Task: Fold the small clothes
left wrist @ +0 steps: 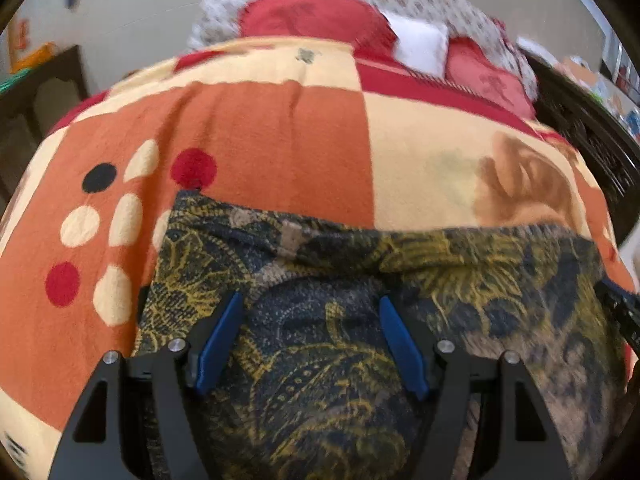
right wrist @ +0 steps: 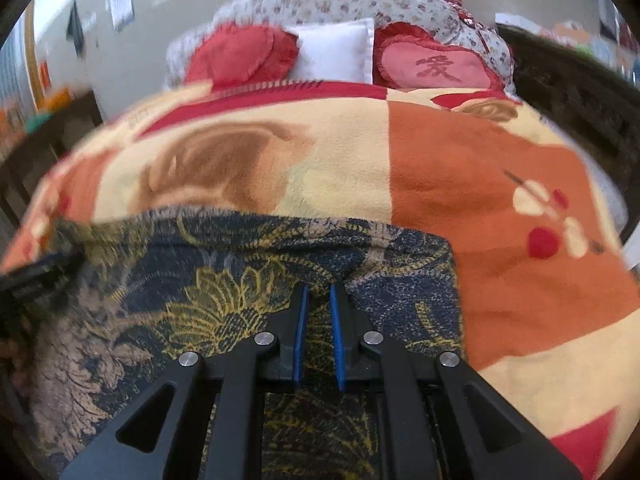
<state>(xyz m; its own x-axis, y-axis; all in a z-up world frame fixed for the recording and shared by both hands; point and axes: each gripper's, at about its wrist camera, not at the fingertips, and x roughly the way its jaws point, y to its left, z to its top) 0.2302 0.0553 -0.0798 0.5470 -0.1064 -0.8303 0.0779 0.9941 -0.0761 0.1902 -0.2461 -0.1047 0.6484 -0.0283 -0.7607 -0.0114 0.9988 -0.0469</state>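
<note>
You are working on a bed (right wrist: 500, 168) covered by a thick fleece blanket (left wrist: 280, 140) in orange, cream and red blocks with dots, with two red heart cushions (right wrist: 432, 64) and a white pillow (right wrist: 336, 56) at the far end against a flowered headboard.

The garment (left wrist: 320, 360) lies spread across the near part of the blanket, right under both claws. It is a dark navy cloth printed with mustard-yellow leaves and flowers and some dull tan patches; its far edge runs roughly straight across, with a pale inner band showing near the middle (left wrist: 292, 236), perhaps a neckline or waistband, though blur makes that uncertain.

Expect it to be light, limp and thin: it will sag, drape and wrinkle instead of holding a shape, and the fleece beneath will likely grip it, so lift rather than drag. Take it by corners or a hemmed edge, where doubled cloth gives a firmer bite.

Your left claw (left wrist: 312, 340) is spread wide over the cloth, holding nothing. Your right claw (right wrist: 318, 332) has its blue pads (right wrist: 301, 328) drawn nearly together with a ridge of the garment between them, so it looks to be pinching the fabric near the right side.
</note>
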